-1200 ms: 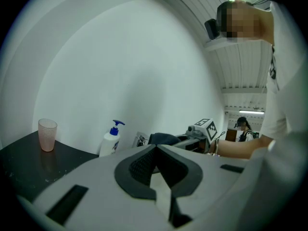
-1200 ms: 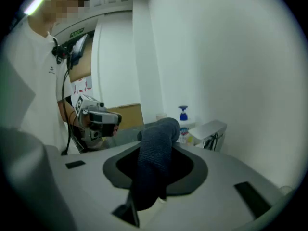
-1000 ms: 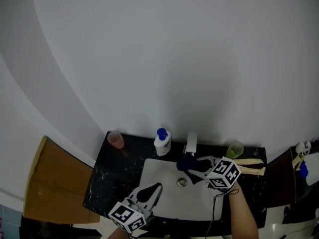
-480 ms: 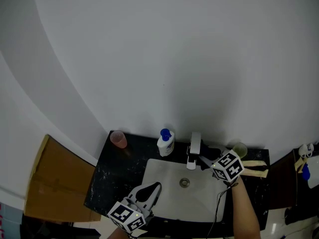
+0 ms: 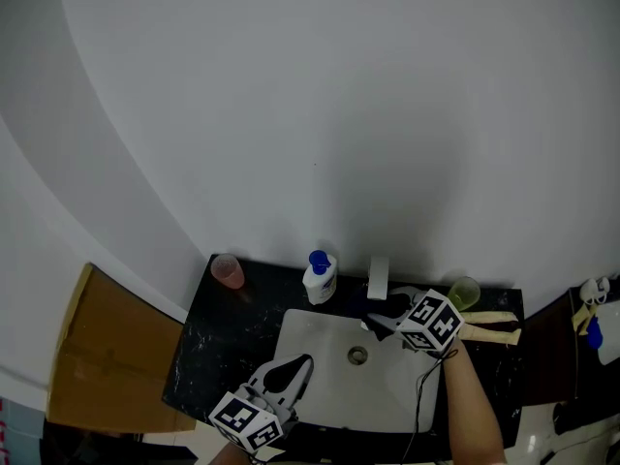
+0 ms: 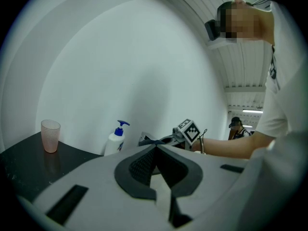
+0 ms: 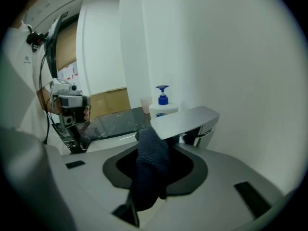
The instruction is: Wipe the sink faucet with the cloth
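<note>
Two grippers, one cloth, one faucet, one sink, one soap bottle and two cups are counted. Nearest, at 7 o'clock of the sink (image 5: 320, 356), the left gripper (image 5: 302, 364) is held over the basin's near edge; its jaws are pressed together and nothing is seen between them. Farther in, the right gripper (image 5: 376, 324) is brought in from 3 o'clock over the back of the basin. The dark blue cloth (image 7: 150, 167) is clamped between its jaws, bunched at the tips and hanging down out of them. In the right gripper view the cloth's upper end is seen against the near end of the spout of the faucet (image 5: 378, 277), just under it. The faucet is set at 12 o'clock of the sink on the black bench (image 5: 208, 356). At 9 o'clock of the faucet the soap bottle (image 5: 318, 277) is stood, and beyond it, same direction, the pink cup (image 5: 228, 271). At 3 o'clock of the faucet the green cup (image 5: 463, 292) is placed.
</note>
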{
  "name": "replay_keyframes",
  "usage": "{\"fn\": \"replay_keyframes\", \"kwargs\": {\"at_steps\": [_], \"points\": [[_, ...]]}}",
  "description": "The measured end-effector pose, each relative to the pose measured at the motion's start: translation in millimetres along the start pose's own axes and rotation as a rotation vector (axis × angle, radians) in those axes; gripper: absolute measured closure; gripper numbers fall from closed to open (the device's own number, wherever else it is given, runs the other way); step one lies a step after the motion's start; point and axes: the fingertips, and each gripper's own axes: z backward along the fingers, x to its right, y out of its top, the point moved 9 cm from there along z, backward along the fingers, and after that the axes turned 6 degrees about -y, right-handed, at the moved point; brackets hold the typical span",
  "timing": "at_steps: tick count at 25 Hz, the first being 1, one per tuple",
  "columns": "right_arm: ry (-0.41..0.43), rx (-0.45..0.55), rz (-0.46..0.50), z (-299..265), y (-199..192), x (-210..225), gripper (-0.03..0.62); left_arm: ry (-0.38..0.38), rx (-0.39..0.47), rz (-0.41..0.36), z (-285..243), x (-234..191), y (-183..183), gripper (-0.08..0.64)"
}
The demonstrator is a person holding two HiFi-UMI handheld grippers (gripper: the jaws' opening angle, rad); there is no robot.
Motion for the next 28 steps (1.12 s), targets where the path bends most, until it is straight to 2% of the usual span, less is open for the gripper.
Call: {"fn": "replay_keyframes", "kwargs": {"at_steps": [2,5,7,9,11,13,15,18,25,27,28], "points": [[-0.071,0.007,-0.026,-0.2,0.3,12.6,0.471,0.000,0.002,0.000,-0.3,-0.4,0.2,0.560],[-0.228,0.003,-0.073,10.1,-10.9,29.0,0.471,0.017,-0.013,-0.002,1.1,0.6,6.3,0.560],[-0.276,-0.005,-0.076,21.0,-20.4,32.5,0.471,0.016,-0.010,0.000,3.0,-0.6,4.4,0.559],[-0.222,0.037,-0.067,33.3,-22.7,24.0,0.471,0.010,-0.003,0.003,5.4,-2.7,-0.1,0.560],[-0.093,0.088,-0.049,41.6,-18.7,6.5,0.471,0.011,-0.003,0.002,6.3,-3.7,-0.5,0.560],[0.027,0.077,0.004,39.9,-13.1,-12.4,0.471,0.012,-0.007,0.001,6.0,-3.7,1.1,0.560],[0.073,0.023,0.077,28.9,-8.9,-24.5,0.471,0.012,-0.008,0.001,5.0,-2.8,2.9,0.560],[0.037,-0.022,0.129,8.6,-4.1,-21.6,0.471,0.015,-0.007,0.000,4.3,-0.4,6.2,0.560],[-0.219,0.001,0.074,1.2,1.2,22.3,0.471,0.007,0.015,0.006,11.9,-5.9,-4.0,0.559],[-0.255,0.012,0.062,8.4,-3.1,22.2,0.471,0.015,0.018,0.005,14.1,-6.8,-3.1,0.560],[-0.247,0.018,0.065,12.4,-5.3,18.5,0.471,0.018,0.018,0.005,15.2,-7.1,-2.7,0.560]]}}
